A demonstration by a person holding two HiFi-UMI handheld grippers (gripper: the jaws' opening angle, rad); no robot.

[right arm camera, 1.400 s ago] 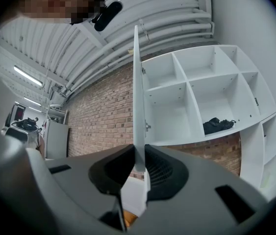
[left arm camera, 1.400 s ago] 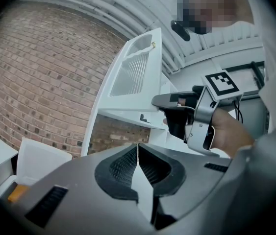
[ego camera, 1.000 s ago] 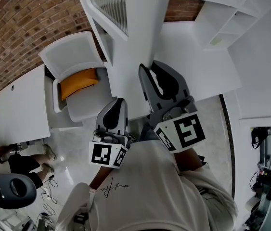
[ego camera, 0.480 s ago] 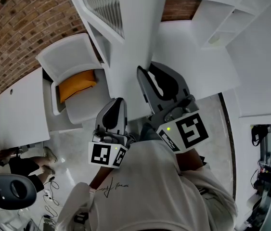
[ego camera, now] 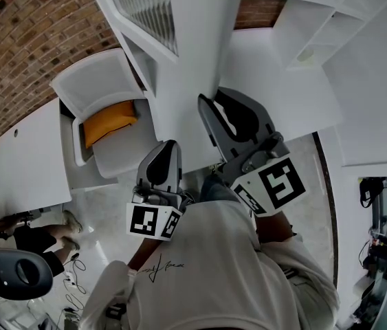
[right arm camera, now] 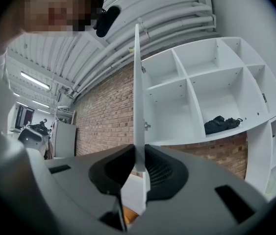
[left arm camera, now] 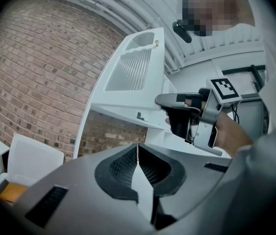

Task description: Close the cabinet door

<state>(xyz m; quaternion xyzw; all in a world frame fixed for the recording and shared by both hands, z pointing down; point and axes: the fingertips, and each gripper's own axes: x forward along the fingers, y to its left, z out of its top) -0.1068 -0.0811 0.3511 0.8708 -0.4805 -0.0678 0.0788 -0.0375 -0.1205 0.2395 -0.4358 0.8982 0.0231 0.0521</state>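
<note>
The right tool (ego camera: 214,96) has swung slightly right, clamping the cabinet door (ego camera: 193,47); the left tool (ego camera: 169,145) is closed and empty beside the chair (ego camera: 100,81).

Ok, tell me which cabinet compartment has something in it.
The lower-row compartment second from the cabinet door: a black bundle lies on its floor. Every other visible compartment shows only bare white panels.

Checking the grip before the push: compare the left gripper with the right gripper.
The right gripper is clamped on the edge of the cabinet door, while the left gripper is shut on nothing. The right gripper reaches forward to the door; the left gripper sits back, nearer the person's body. Both are grey, with their jaws drawn in.
</note>
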